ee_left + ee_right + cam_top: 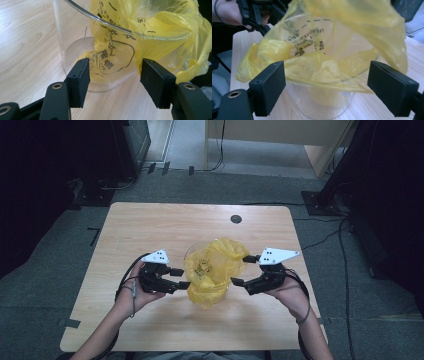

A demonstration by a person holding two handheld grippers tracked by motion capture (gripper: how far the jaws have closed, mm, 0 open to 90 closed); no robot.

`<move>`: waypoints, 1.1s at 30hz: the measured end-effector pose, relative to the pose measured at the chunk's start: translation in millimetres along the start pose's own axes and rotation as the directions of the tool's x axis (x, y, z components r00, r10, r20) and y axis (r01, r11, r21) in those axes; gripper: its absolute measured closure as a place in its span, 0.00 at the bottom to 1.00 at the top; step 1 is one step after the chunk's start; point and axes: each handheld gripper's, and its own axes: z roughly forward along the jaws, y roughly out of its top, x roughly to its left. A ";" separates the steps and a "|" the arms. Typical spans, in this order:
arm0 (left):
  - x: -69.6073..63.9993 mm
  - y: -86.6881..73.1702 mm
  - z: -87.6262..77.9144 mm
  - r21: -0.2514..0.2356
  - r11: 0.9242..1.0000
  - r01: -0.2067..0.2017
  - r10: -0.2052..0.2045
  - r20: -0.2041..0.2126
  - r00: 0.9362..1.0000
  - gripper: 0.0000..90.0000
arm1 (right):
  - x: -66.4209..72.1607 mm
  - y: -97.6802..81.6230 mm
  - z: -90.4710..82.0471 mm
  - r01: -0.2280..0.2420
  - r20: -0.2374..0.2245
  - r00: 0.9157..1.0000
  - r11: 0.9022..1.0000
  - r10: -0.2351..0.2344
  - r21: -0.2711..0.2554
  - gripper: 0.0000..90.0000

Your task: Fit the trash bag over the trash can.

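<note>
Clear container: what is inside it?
A yellow bag with black print sits inside the clear container and drapes over its rim. The bag hides whatever may lie inside it.

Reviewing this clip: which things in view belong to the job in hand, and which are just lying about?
Part of the job:
- yellow plastic bag, draped in and over the container
- clear round container on the table
- left gripper and right gripper, both open, one on either side of the bag

Just lying about:
- dark round spot near the far edge of the wooden table
- cables on the floor
</note>
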 end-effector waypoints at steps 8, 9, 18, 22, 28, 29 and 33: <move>1.3 0.1 1.4 -0.018 1.000 0.022 -0.022 -0.004 1.000 0.44 | -4.8 -10.2 5.4 -0.036 -0.016 0.999 0.999 0.036 0.010 0.17; 1.6 0.0 1.6 -0.018 0.999 0.027 -0.027 -0.004 1.000 0.44 | -5.5 -11.4 6.2 -0.034 -0.020 0.999 0.999 0.034 0.015 0.17; 3.4 0.9 -0.9 -0.027 0.999 0.035 -0.035 -0.004 0.999 0.41 | -6.6 -21.7 14.1 -0.021 -0.036 0.999 0.994 0.025 0.106 0.17; 4.1 3.8 -8.6 -0.047 0.998 0.030 -0.030 -0.003 1.000 0.41 | -10.7 -17.3 3.6 -0.050 -0.030 0.998 0.998 0.051 0.041 0.18; 6.2 9.1 -20.6 -0.084 0.996 0.024 -0.024 -0.002 1.000 0.42 | -14.8 -10.7 -11.3 -0.063 0.000 0.998 0.998 0.063 -0.023 0.19; 6.6 10.8 -22.5 -0.093 0.995 0.023 -0.023 -0.001 1.000 0.42 | -14.9 -8.7 -13.2 -0.059 0.005 0.998 0.998 0.059 -0.033 0.19; 6.4 20.0 -29.7 -0.121 0.993 0.002 -0.003 -0.009 1.000 0.46 | -12.8 0.1 -20.6 -0.053 0.011 0.998 0.996 0.054 -0.072 0.33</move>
